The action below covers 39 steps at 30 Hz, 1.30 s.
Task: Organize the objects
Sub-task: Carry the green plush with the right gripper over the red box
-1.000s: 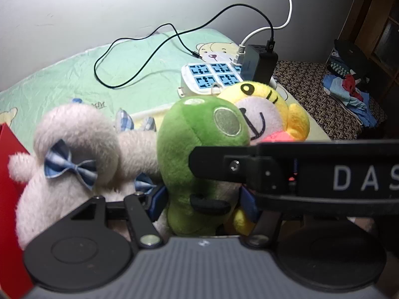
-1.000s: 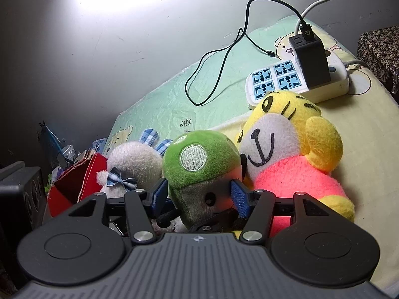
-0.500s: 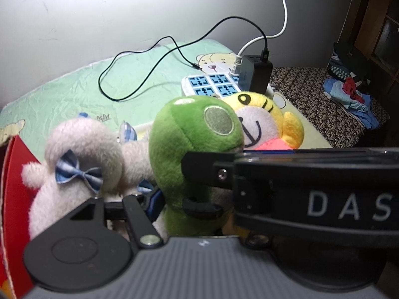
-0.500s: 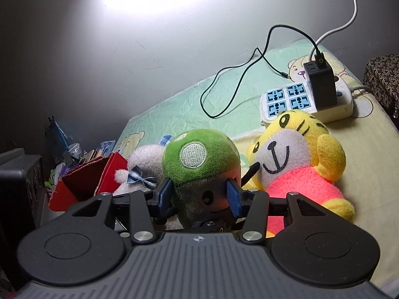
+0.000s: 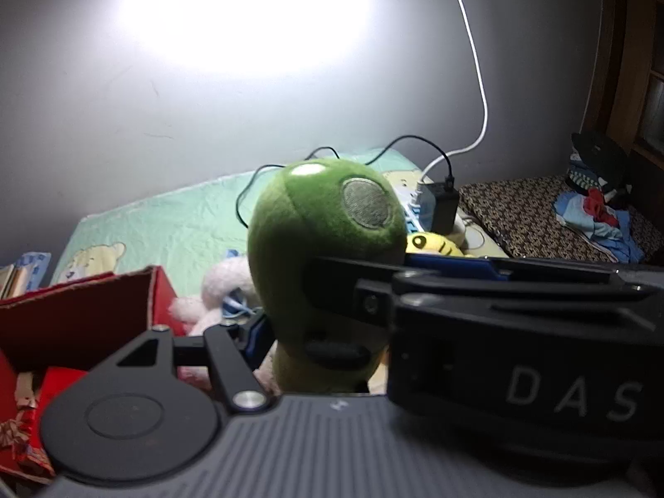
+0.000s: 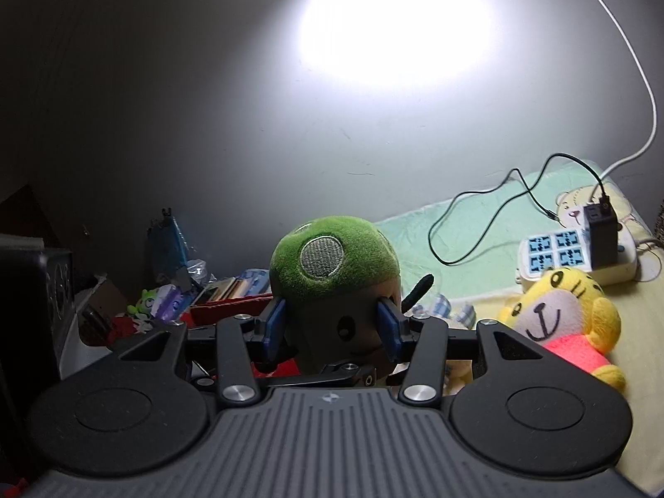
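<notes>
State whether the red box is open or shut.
Open: the red box has no lid on, and its inner walls show beside the green plush.

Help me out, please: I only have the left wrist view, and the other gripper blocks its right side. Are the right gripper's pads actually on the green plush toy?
Observer: Yes. In the right wrist view, the right gripper has both blue pads pressed into the green plush toy, just below its cap.
Operator: Thank you. Is the yellow plush toy clear of that gripper?
Observer: It is. The yellow plush toy lies on the bed to the right, apart from the gripper, with its whole face and pink shirt showing.
Operator: And what is beyond the red box?
Observer: Past the red box there is a row of what look like books.
</notes>
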Each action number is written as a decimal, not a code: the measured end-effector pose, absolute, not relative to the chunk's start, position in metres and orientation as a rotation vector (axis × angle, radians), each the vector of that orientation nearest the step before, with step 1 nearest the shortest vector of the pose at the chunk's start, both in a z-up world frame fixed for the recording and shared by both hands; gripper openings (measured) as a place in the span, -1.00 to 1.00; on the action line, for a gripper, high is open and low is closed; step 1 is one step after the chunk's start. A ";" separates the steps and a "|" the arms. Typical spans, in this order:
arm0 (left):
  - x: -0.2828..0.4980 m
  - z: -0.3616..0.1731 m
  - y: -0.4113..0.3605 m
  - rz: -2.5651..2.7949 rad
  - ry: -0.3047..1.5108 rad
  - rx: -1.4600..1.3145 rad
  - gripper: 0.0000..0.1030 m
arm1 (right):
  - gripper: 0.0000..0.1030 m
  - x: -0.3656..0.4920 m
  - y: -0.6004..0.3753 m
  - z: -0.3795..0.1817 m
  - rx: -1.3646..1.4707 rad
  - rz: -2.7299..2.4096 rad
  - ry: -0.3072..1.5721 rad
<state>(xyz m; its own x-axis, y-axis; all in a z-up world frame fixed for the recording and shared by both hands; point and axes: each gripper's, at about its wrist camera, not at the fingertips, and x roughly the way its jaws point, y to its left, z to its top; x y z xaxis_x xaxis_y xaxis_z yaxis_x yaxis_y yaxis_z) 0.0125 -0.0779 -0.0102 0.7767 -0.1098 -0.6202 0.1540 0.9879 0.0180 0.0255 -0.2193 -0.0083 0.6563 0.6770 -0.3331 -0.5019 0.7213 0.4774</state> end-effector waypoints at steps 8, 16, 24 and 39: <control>-0.022 0.018 -0.031 0.004 0.586 0.046 0.10 | -0.03 0.018 -0.165 0.009 0.362 0.832 0.474; -0.035 0.027 0.040 0.102 0.557 0.041 0.10 | -0.03 0.028 -0.089 0.006 0.388 0.907 0.509; -0.037 0.008 0.121 0.162 0.632 0.065 0.10 | -0.03 0.037 -0.009 -0.018 0.524 0.913 0.684; -0.021 -0.050 0.213 0.151 0.819 0.077 0.20 | -0.03 0.067 0.070 -0.073 0.660 0.775 1.006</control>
